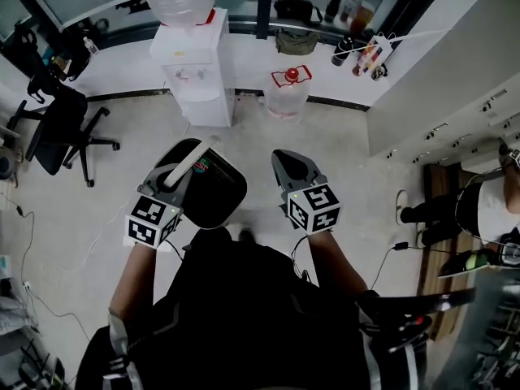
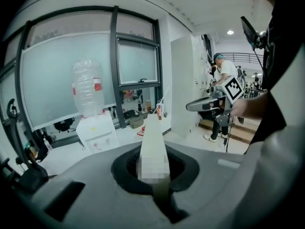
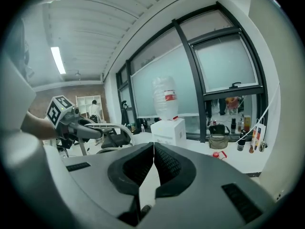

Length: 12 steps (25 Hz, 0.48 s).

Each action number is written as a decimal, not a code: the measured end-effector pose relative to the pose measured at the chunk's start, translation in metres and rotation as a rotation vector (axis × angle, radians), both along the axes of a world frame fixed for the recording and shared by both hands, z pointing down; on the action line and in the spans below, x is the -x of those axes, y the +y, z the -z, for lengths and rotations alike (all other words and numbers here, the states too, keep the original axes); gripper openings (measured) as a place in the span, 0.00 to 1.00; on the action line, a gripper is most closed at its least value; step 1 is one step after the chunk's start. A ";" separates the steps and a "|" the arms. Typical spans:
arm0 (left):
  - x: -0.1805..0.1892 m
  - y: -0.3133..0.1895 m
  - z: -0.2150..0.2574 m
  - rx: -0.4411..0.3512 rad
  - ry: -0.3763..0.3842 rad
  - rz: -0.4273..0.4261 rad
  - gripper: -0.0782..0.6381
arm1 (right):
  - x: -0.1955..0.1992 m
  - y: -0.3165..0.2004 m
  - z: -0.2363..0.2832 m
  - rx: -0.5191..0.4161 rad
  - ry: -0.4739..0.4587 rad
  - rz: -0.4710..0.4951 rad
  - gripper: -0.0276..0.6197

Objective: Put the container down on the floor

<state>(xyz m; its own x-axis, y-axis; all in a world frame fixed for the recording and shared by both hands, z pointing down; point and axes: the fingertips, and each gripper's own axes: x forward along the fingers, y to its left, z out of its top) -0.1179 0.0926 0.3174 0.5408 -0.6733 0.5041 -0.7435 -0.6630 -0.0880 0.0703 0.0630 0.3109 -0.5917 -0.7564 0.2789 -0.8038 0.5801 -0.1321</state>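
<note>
A black container (image 1: pixel 215 195) with a white handle (image 1: pixel 195 162) hangs above the floor in front of me. My left gripper (image 1: pixel 180 173) is shut on that handle; in the left gripper view the white handle (image 2: pixel 153 142) runs up between the closed jaws of the left gripper (image 2: pixel 153 170). My right gripper (image 1: pixel 287 161) is held level beside the container, apart from it, shut and empty. In the right gripper view the pads of the right gripper (image 3: pixel 153 162) meet, and the left gripper (image 3: pixel 71 124) with the container (image 3: pixel 116 140) shows at the left.
A white water dispenser (image 1: pixel 195 55) with a big bottle stands ahead by the window wall, a water jug (image 1: pixel 286 92) on the floor beside it. An office chair (image 1: pixel 58 132) is at the left. A person (image 1: pixel 479 210) stands at the right near a white partition (image 1: pixel 431 80).
</note>
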 end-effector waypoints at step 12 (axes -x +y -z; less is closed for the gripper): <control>-0.007 -0.090 -0.008 -0.014 0.020 -0.178 0.13 | 0.018 -0.082 0.005 0.016 0.059 -0.055 0.06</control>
<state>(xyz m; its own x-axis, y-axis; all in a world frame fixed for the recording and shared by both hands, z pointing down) -0.1111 0.0026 0.3253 0.6620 -0.5729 0.4833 -0.6164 -0.7830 -0.0838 0.0519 -0.0193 0.3063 -0.5317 -0.7824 0.3243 -0.8410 0.5331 -0.0927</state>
